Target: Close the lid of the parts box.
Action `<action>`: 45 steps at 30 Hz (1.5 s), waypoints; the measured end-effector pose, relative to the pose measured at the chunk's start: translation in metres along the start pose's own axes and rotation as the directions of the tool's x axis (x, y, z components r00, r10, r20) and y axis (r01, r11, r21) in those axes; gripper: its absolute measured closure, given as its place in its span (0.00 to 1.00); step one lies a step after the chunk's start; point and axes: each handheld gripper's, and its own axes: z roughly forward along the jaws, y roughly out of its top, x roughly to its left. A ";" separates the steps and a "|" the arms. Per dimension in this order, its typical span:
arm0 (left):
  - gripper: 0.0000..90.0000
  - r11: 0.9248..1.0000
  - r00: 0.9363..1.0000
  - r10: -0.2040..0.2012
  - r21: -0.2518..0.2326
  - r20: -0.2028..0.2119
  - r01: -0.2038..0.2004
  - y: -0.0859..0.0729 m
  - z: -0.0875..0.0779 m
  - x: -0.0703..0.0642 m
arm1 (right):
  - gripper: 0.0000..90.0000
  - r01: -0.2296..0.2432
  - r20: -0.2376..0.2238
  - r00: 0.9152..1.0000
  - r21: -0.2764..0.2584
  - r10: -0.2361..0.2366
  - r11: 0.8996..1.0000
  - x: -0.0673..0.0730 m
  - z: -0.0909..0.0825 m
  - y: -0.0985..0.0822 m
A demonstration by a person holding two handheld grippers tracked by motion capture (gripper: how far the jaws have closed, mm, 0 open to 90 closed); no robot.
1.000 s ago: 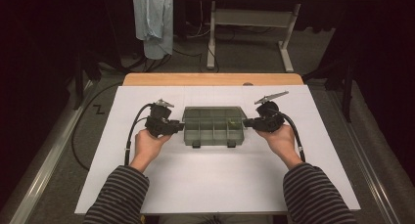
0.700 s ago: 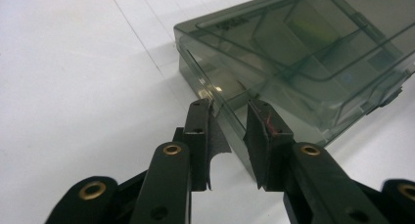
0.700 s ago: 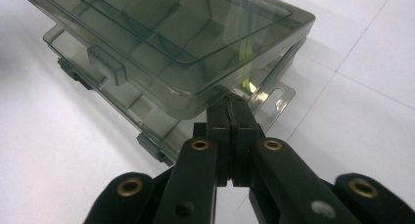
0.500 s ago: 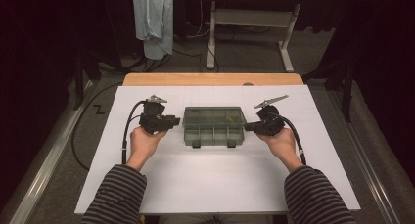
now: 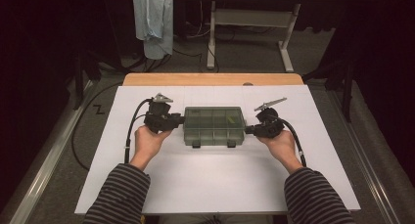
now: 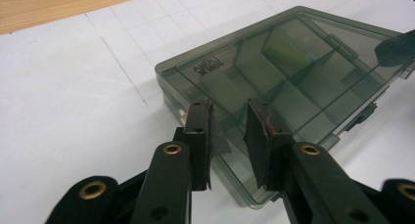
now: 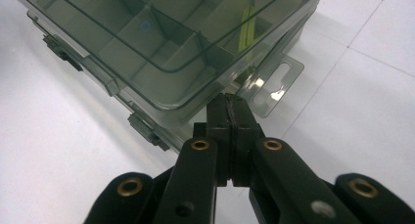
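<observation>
We brace the closed compartment box (image 5: 214, 125) on the bench (image 5: 195, 185) — right gripper (image 7: 230, 109) jaws together at its corner, left gripper (image 6: 230, 121) jaws slightly apart at its end — lid latches next.

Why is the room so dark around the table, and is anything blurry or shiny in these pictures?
High view: light falls on the white table, the surroundings stay near black, and the picture is soft. Left gripper view: the smoky compartment box is sharp, its lid showing faint reflections. Right gripper view: the near left gripper's counterpart, the right gripper, is slightly soft, and the box casts a soft shadow.
</observation>
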 end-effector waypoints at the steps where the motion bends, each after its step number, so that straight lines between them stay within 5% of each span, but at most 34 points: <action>1: 0.79 1.000 1.000 0.001 0.000 0.002 -0.001 0.000 0.001 -0.001 | 1.00 0.000 0.004 1.000 0.001 0.000 1.000 0.000 0.000 0.000; 12: 0.79 0.999 1.000 0.017 0.032 0.005 -0.017 -0.007 0.011 -0.008 | 1.00 -0.013 0.018 1.000 0.006 0.013 1.000 -0.004 -0.001 -0.005; 26: 0.80 0.998 0.999 0.034 0.053 -0.001 -0.034 -0.011 0.017 -0.010 | 1.00 0.005 0.010 1.000 -0.055 -0.004 0.998 0.000 -0.010 0.002; 45: 0.81 0.996 0.998 0.060 0.074 -0.017 -0.058 -0.012 0.025 -0.014 | 1.00 0.012 0.007 1.000 -0.044 -0.012 0.999 0.005 -0.005 0.004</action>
